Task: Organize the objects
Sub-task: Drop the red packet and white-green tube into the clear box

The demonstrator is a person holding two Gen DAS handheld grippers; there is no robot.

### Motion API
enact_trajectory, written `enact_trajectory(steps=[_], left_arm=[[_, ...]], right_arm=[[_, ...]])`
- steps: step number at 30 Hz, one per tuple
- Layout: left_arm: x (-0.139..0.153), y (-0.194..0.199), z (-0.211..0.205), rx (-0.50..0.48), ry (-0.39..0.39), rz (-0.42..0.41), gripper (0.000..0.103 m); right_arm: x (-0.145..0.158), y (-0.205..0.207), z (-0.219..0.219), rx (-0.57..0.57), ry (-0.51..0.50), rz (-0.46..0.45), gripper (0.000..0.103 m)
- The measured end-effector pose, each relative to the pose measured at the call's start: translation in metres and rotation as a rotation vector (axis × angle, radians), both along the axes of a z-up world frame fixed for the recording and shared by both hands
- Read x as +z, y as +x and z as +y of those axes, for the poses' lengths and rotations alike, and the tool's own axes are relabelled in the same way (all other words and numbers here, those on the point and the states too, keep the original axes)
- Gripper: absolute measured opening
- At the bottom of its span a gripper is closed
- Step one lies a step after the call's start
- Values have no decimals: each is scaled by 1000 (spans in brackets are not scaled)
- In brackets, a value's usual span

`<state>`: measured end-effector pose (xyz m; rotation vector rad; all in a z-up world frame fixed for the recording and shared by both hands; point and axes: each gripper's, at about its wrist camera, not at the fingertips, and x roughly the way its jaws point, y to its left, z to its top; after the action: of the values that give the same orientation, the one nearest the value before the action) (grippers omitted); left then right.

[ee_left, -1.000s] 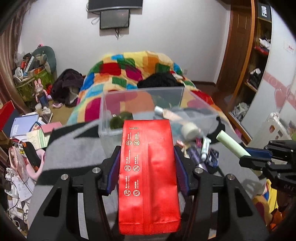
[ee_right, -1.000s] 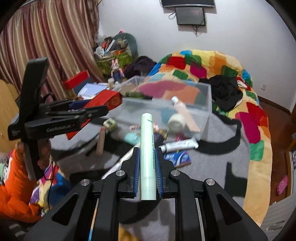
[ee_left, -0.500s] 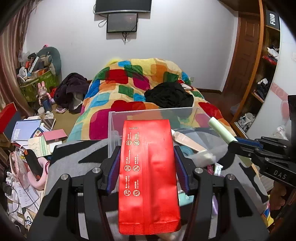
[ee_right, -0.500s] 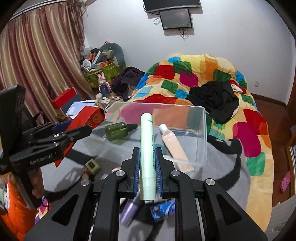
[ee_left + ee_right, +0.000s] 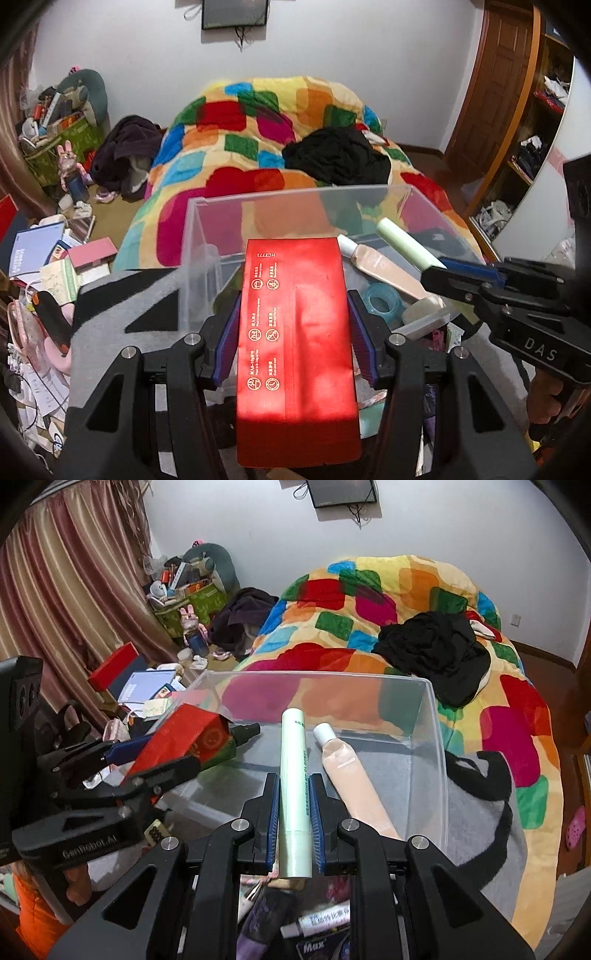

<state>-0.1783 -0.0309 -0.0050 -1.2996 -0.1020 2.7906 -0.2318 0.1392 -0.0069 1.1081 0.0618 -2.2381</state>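
Observation:
My left gripper [image 5: 293, 341] is shut on a flat red pouch [image 5: 295, 332], held over the near left part of a clear plastic bin [image 5: 199, 236]. My right gripper [image 5: 295, 823] is shut on a pale green tube [image 5: 293, 775] whose tip reaches over the bin's [image 5: 436, 738] near wall. Inside the bin lie a peach tube with a white cap [image 5: 347, 775] and a dark green bottle [image 5: 229, 749]. The left gripper with the red pouch [image 5: 177, 738] shows at left in the right wrist view. The right gripper with the green tube [image 5: 406, 243] shows at right in the left wrist view.
The bin stands on a grey cloth [image 5: 480, 812] on a bed with a colourful patchwork blanket [image 5: 258, 122]. Loose tubes and small packs [image 5: 314, 919] lie in front of the bin. A teal tape roll [image 5: 382, 301] sits near it. Books and boxes [image 5: 55, 251] clutter the floor at left.
Both grippers have moved forward toward the bin. The red pouch and the green tube now reach over the bin's near edge.

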Motion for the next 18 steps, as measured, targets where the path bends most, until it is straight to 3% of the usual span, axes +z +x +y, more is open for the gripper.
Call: enact_trajectory(steps=[7, 18], left_arm=[[-6, -13, 3, -34, 63, -58, 54], [22, 11, 2, -36, 50, 32, 54]], right_arm=[[-7, -12, -19, 47, 57, -41, 14], [0, 5, -12, 69, 53, -15, 14]])
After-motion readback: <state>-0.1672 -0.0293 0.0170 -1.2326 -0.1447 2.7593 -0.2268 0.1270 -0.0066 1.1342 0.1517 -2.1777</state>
